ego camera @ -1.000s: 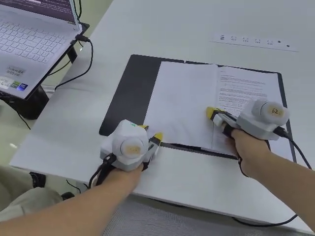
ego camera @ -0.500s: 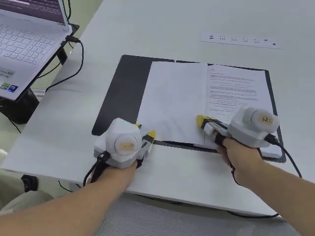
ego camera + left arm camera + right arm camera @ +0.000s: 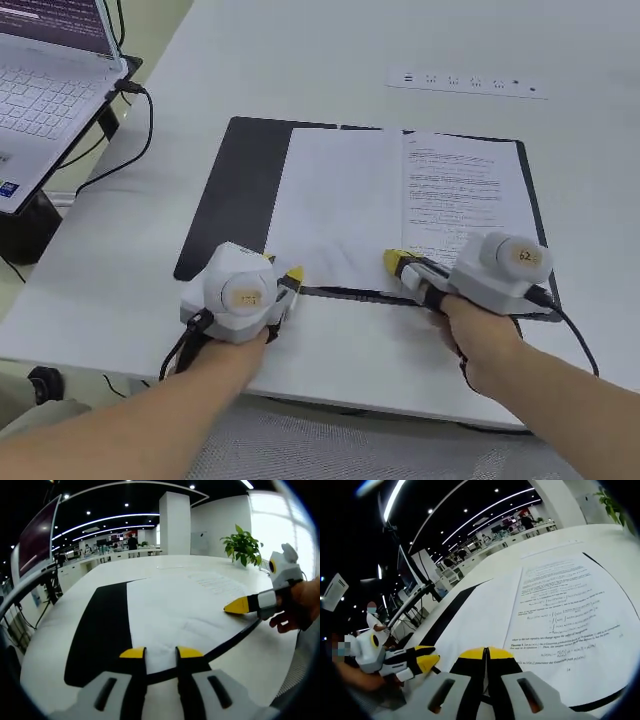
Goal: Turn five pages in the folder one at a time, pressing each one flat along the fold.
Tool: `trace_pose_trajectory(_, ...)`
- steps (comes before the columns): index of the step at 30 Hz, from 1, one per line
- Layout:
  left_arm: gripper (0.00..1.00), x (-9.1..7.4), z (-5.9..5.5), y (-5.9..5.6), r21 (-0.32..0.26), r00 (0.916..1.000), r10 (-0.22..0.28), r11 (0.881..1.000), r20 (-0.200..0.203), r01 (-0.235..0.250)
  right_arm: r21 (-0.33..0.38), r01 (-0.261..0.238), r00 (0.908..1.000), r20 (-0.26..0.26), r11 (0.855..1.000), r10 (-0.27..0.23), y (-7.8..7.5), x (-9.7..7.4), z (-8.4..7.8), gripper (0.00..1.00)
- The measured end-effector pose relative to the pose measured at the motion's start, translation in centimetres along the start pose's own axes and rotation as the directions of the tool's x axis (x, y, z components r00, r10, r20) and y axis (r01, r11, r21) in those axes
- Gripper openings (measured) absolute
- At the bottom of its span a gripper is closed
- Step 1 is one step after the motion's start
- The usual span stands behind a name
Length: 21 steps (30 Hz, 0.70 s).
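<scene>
We had the folder (image 3: 235,200) lying open on the desk (image 3: 350,60), blank page (image 3: 335,195) and printed page (image 3: 460,195) meeting at the fold. Our right gripper (image 3: 393,260) sat on the lower edge by that fold, fingers pressed together. Whether paper lay between them, we couldn't tell. Our left gripper (image 3: 292,275) rested at the folder's near edge by the blank page's lower left corner, fingers slightly spread, nothing in them. Bare desk ran beyond to the power strip (image 3: 468,85), and the laptop (image 3: 40,70) stood far left.

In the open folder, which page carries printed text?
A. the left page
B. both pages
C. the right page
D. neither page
C: the right page of the folder carries lines of print, while the left page is blank white.
</scene>
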<state>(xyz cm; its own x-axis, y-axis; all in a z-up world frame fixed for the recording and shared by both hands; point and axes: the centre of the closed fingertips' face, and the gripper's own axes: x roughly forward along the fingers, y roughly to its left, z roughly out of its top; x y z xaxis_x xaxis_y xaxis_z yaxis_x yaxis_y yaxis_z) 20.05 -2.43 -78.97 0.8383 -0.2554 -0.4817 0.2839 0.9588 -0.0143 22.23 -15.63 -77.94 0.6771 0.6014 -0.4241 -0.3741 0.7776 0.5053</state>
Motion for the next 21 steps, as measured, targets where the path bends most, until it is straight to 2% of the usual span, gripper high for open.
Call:
trace_pose_trajectory(12, 0.21, -0.1, 0.1, -0.1, 0.0, 1.0, 0.0, 1.0, -0.004, 0.0, 0.013, -0.008, 0.9996, -0.026, 1.0, 0.009, 0.4, -1.3, -1.4, 0.0)
trace_pose_trajectory(17, 0.21, -0.1, 0.1, -0.1, 0.003, 1.0, -0.001, 1.0, -0.007, 0.001, 0.04, -0.011, 0.9991, -0.04, 0.999, 0.012, 0.7, -2.2, -2.2, 0.0)
trace_pose_trajectory(21, 0.21, -0.2, 0.1, -0.1, 0.003, 0.9999, -0.001, 1.0, -0.013, 0.001, 0.053, -0.015, 0.997, -0.075, 0.998, 0.019, 1.2, -2.9, -3.0, 0.0)
